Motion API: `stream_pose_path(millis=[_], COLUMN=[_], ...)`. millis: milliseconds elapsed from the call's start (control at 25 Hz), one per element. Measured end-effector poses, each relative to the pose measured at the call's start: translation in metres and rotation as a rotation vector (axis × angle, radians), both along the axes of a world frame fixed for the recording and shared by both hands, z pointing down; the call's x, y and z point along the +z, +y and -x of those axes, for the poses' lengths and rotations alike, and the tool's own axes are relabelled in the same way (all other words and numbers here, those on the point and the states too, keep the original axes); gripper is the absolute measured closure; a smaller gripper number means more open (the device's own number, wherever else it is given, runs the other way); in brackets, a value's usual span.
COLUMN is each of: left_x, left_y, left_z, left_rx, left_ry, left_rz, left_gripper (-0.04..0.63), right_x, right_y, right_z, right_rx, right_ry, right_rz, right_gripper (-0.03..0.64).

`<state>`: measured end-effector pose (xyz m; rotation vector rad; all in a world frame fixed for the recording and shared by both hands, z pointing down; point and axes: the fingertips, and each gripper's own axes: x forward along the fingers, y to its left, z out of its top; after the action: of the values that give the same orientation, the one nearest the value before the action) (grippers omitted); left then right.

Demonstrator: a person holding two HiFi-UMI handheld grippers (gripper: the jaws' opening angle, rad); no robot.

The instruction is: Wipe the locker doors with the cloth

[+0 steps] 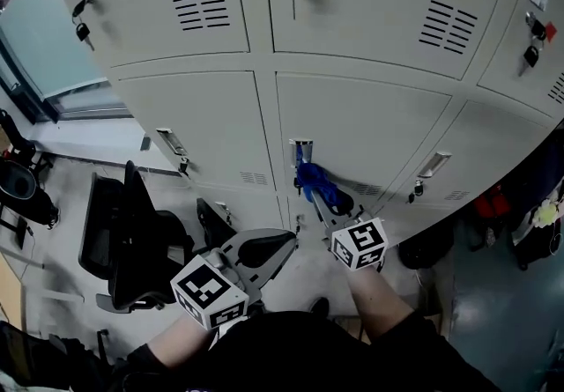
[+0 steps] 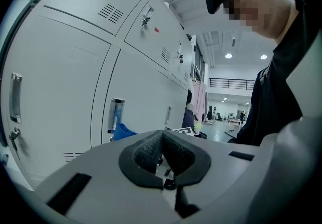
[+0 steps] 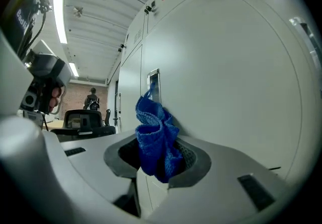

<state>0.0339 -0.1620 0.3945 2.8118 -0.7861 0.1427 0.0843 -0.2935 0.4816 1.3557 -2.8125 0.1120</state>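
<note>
Partly hidden, blue cloth (image 3: 156, 137) in right gripper (image 3: 161, 161) (door (image 3: 226, 92) contact unclear)

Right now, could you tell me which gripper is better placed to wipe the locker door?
Right: the right gripper is clamped on the blue cloth beside the locker door; the left gripper is shut and empty.

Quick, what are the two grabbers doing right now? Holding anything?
Left gripper: closed, holding nothing.
Right gripper: closed on the blue cloth.
</note>
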Motion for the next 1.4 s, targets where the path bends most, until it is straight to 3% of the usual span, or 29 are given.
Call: stream_pose_path(millis=[360,800,1000,1160,1400], left_x=[0.004,0.004,0.004,0.005,0.003], left_y=[0.000,0.006,0.008,0.012,0.015], left_z=[-0.007,-0.040,-0.044,-0.037,-0.012], left_rx=[0.019,0.111,0.120,0.115,0.071], left_ry=[0.000,-0.004,-0.013,-0.019,-0.025], left_rz=[0.008,0.005,0.006,0.005,0.006], left_gripper=[0.588,0.588,0.588,0.588,0.588], right_x=[0.000,0.001,0.009,0.015,0.033], right_y=[-0.007,0.011,0.018,0.022,0.022], right_z=[-0.034,-0.164,-0.200,-0.183,-0.096], right_rx=[0.051,0.309,0.398,0.374,0.195], right_ry=[0.007,-0.012,-0.007,-0.002,0.016], right_rz=[-0.005,0.007,0.028,0.035,0.066], right_gripper=[0.514,0.514,0.514,0.514,0.514])
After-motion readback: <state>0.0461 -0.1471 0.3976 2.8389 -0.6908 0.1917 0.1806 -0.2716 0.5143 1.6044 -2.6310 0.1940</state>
